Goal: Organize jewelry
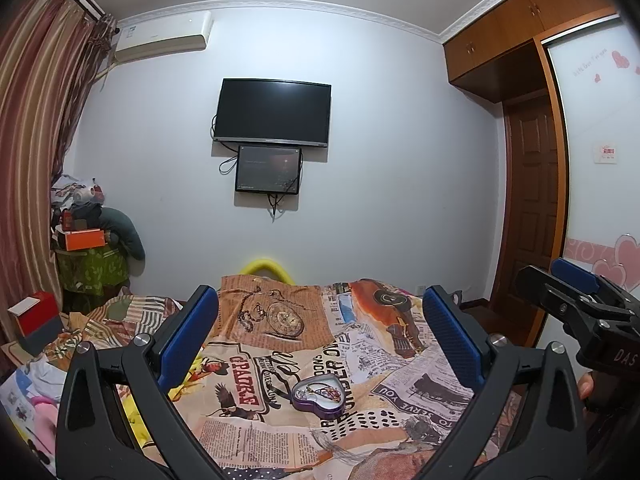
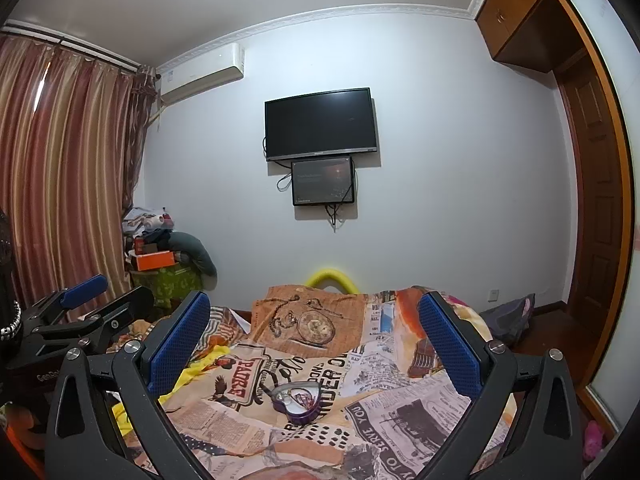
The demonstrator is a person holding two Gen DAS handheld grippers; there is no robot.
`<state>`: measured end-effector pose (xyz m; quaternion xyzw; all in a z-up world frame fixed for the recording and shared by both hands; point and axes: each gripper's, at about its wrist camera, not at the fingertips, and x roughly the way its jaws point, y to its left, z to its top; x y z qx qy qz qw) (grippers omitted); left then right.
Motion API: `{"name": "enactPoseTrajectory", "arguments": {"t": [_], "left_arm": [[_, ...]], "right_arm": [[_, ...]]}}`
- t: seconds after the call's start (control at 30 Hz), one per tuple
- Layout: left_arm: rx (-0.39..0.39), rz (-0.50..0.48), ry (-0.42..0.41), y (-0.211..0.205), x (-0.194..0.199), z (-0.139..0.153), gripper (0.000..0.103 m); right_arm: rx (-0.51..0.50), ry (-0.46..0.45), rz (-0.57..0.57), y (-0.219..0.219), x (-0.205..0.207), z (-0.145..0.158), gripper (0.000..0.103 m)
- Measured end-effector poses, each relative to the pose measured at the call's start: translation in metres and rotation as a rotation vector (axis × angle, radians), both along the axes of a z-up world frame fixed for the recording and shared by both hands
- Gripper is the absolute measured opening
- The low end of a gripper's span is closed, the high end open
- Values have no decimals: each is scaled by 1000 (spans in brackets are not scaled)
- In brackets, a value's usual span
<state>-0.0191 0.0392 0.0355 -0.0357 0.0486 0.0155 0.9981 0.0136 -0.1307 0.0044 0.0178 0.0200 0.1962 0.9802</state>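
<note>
A purple heart-shaped jewelry box (image 1: 319,394) lies open on the newspaper-print bedspread (image 1: 256,432), with jewelry inside it. It also shows in the right wrist view (image 2: 297,397). My left gripper (image 1: 320,332) is open and empty, held above the bed with the box below and between its blue pads. My right gripper (image 2: 314,334) is open and empty too, likewise above the box. The right gripper shows at the right edge of the left view (image 1: 576,296); the left gripper shows at the left of the right view (image 2: 92,300).
A TV (image 1: 273,112) and a smaller screen hang on the far wall. Striped curtains (image 2: 60,176) hang at the left. A pile of boxes and clothes (image 1: 88,240) stands in the corner. A red box (image 1: 34,316) sits at the left. A wooden door and wardrobe (image 1: 532,208) are at the right.
</note>
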Motion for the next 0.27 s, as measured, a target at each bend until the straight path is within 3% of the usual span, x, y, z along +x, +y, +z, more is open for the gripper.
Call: {"name": "enactPoseTrajectory", "arguments": {"t": [0.27], "left_arm": [[3, 6, 13, -1, 6, -5, 103]], "right_arm": [[1, 12, -1, 1, 5, -2, 103]]}}
